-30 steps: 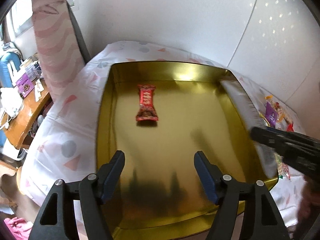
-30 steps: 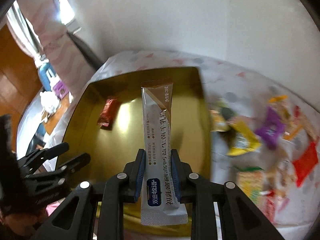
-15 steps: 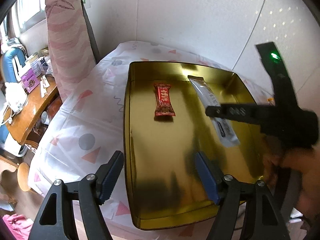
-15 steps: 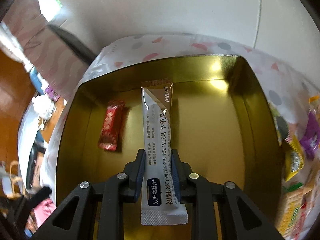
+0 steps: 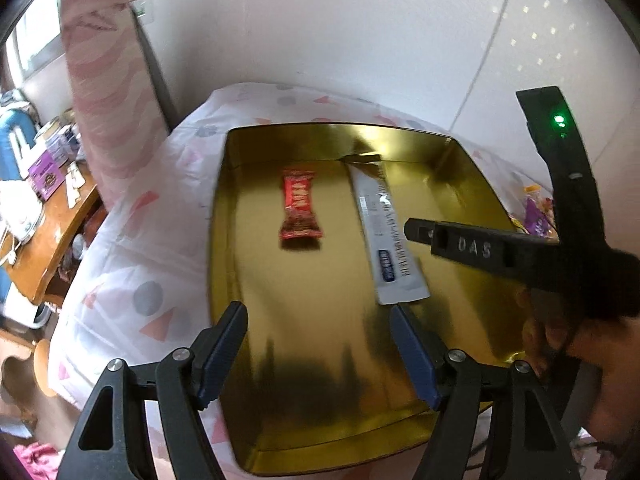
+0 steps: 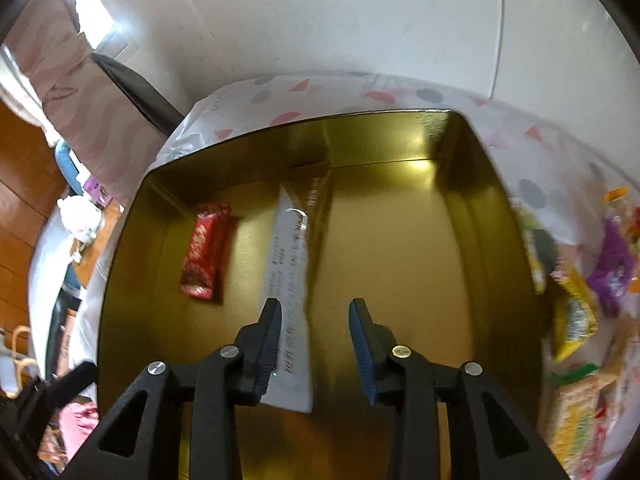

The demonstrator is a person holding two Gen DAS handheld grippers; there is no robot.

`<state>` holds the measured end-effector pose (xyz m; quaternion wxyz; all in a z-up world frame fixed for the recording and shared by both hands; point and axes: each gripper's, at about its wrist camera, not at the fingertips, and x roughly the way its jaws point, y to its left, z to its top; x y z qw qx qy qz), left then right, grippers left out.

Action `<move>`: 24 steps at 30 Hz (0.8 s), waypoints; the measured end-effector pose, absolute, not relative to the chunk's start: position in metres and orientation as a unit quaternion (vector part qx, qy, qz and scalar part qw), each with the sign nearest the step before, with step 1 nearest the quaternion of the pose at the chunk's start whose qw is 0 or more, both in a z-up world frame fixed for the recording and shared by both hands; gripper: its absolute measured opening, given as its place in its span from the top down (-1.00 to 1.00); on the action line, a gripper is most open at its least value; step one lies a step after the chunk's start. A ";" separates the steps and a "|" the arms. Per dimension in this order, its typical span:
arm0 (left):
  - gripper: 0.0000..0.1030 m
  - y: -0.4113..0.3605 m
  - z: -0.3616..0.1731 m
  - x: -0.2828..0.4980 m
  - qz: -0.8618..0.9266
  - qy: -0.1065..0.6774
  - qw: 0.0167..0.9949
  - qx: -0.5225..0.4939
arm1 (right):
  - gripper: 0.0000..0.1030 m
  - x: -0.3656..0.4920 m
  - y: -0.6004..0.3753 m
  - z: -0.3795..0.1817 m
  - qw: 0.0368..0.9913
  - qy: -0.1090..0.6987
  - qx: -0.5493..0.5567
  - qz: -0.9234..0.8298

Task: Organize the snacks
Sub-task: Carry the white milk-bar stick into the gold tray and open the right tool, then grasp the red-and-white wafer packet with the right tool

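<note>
Though blurred from the right wrist, white sachet [image 5: 390, 236] flat in gold tray [image 5: 224, 216].

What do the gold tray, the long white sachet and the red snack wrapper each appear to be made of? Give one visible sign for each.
Gold tray: likely thin metal with a glossy gold finish; it mirrors the fingers and the wall light.
Long white sachet: probably plastic or foil laminate; flat, printed, with a crimped end.
Red snack wrapper: seemingly shiny plastic film; crinkled, with pinched, flared ends.
</note>
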<state>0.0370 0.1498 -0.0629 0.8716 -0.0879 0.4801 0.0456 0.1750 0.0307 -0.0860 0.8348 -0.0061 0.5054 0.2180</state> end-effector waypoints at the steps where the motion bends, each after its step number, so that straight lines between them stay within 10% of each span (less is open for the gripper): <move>1: -0.44 0.146 -0.063 0.039 0.041 0.480 0.872 -0.085 | 0.31 0.172 0.026 -0.083 0.837 0.501 -0.009 0.218; 24: -0.48 0.039 -0.052 0.066 -0.048 0.477 0.877 -0.026 | 0.31 0.128 -0.093 -0.030 0.894 0.428 -0.035 0.131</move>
